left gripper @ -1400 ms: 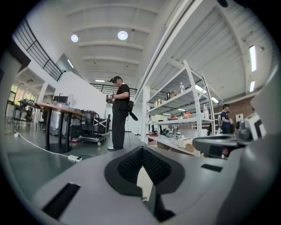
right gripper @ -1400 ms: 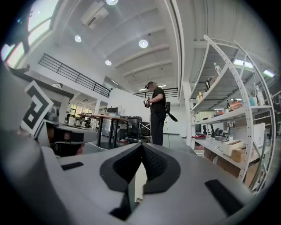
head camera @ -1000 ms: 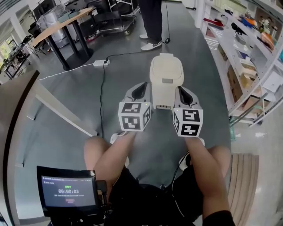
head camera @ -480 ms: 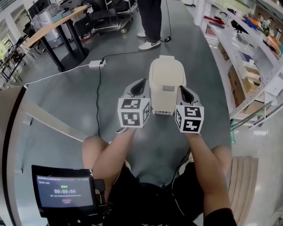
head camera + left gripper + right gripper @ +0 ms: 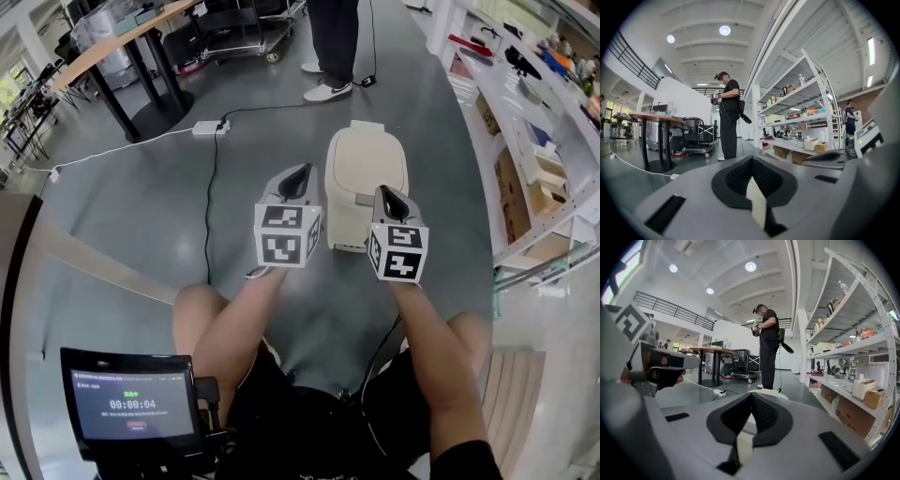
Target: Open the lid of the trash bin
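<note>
A cream trash bin (image 5: 364, 169) stands on the grey floor ahead of me, its lid down. My left gripper (image 5: 295, 178) hovers just left of the bin, shut and holding nothing. My right gripper (image 5: 387, 197) is over the bin's front right edge, also shut and empty. In the right gripper view the bin's lid (image 5: 769, 393) shows just beyond the right gripper (image 5: 752, 397). In the left gripper view a cream strip shows through the slit below the left gripper (image 5: 752, 160). The bin's lower front is hidden behind the grippers.
A person (image 5: 334, 37) stands just beyond the bin. A white power strip (image 5: 207, 127) and its cable lie on the floor to the left. A round-based table (image 5: 122, 52) and a cart (image 5: 234, 23) are at far left, shelving (image 5: 534, 122) at right. A timer screen (image 5: 127, 405) sits by my knee.
Both grippers have edged forward alongside the bin, and the right one now overlaps its front right edge. The lid has stayed down.
</note>
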